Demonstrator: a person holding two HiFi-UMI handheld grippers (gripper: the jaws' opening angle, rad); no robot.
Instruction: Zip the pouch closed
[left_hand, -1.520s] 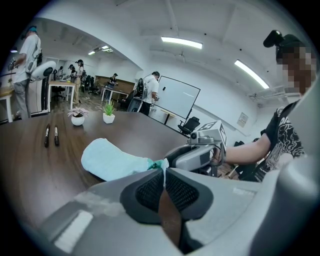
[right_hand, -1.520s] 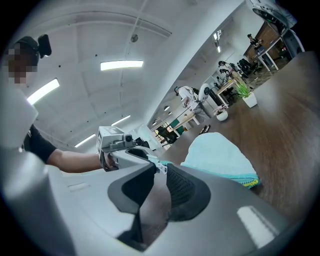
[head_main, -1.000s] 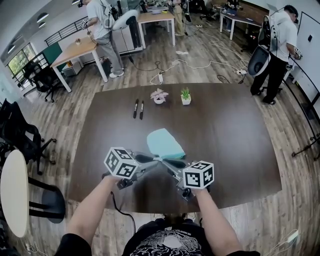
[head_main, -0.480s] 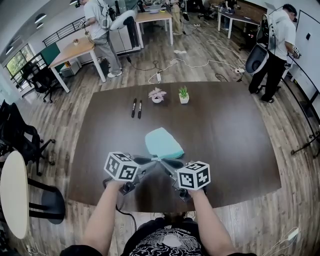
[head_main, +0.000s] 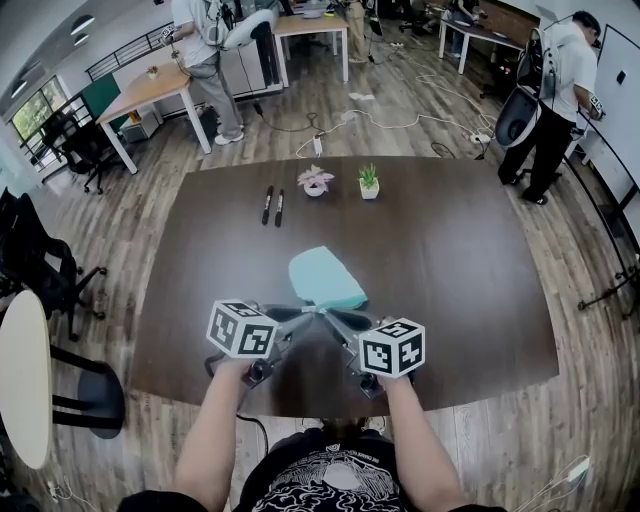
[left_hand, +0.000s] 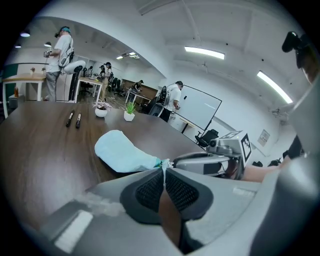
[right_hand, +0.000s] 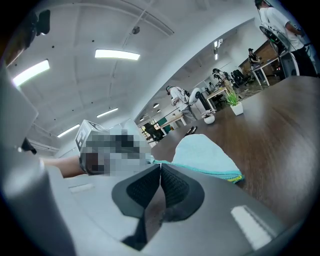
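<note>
A light blue pouch (head_main: 325, 278) lies on the dark table (head_main: 460, 260), its narrow end toward me. My left gripper (head_main: 312, 313) and right gripper (head_main: 328, 314) meet tip to tip at that near end. In the left gripper view the left gripper (left_hand: 163, 167) has its jaws pressed together on the pouch's (left_hand: 120, 150) corner, where a small green and white bit shows. In the right gripper view the right gripper (right_hand: 160, 165) is shut where the teal zip edge of the pouch (right_hand: 205, 152) runs into it. The pull itself is hidden.
Two black markers (head_main: 273, 205) and two small potted plants (head_main: 316, 185) (head_main: 369, 183) sit at the table's far side. A black chair (head_main: 40, 265) and a pale round table (head_main: 25, 380) stand at the left. People stand beyond the table, one at the right (head_main: 555, 90).
Both grippers stay shut at the pouch's near end. The left gripper's marker cube has rolled a little. The pouch lies where it was.
</note>
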